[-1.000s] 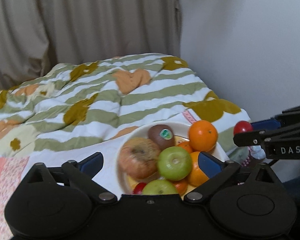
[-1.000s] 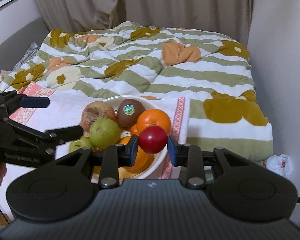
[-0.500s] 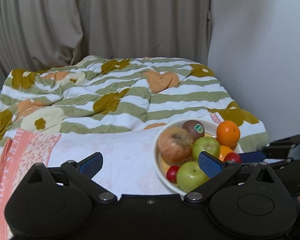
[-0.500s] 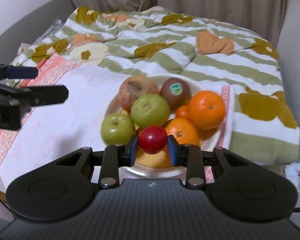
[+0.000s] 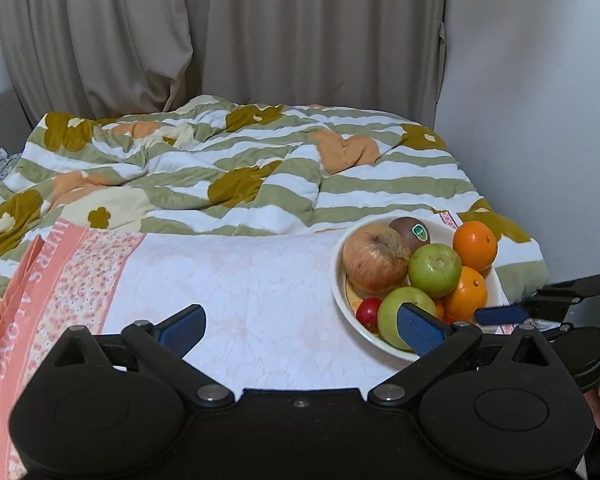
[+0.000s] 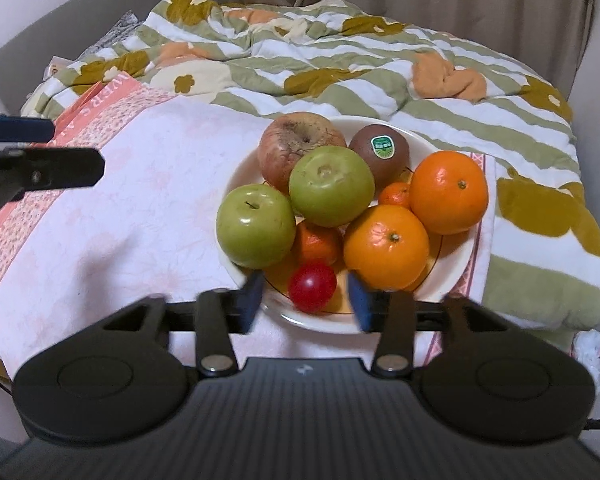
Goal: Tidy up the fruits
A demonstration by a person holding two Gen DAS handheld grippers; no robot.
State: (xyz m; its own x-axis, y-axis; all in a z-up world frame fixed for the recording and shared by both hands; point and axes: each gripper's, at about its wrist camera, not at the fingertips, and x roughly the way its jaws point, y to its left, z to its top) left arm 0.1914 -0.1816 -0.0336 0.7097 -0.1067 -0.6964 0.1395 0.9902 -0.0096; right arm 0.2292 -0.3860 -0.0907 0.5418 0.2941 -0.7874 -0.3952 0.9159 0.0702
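We see a small round shiny red fruit (image 6: 312, 287) lying in the front of a round cream bowl (image 6: 456, 256). In the right wrist view it sits at about 6 o'clock in the bowl, close to the near rim. The right gripper (image 6: 306, 300) is around it. Its jaws are opening, and the red fruit lies between the two blue pads with a gap on each side, so the pads do not press on it.

Behind the red fruit, at 12 o'clock from it, there is a small orange tangerine (image 6: 316, 242). At 10 o'clock there is a smooth green apple with a stem (image 6: 255, 225). At 2 o'clock there is a big round orange (image 6: 386, 246). Farther back we see a second green apple (image 6: 331, 186), another big orange (image 6: 448, 192), a wrinkled reddish apple (image 6: 296, 146) and a brown kiwi with a green sticker (image 6: 380, 152).

The bowl stands on a pale pink cloth with a salmon flowered border (image 6: 120, 200). The cloth lies over a green and white striped blanket with mustard flowers (image 6: 380, 68).

The left gripper (image 5: 300, 326) hangs over the pink cloth, at 9 o'clock from the bowl. Its jaws are spread wide with nothing in them. Beige curtains (image 5: 220, 40) hang at the back.
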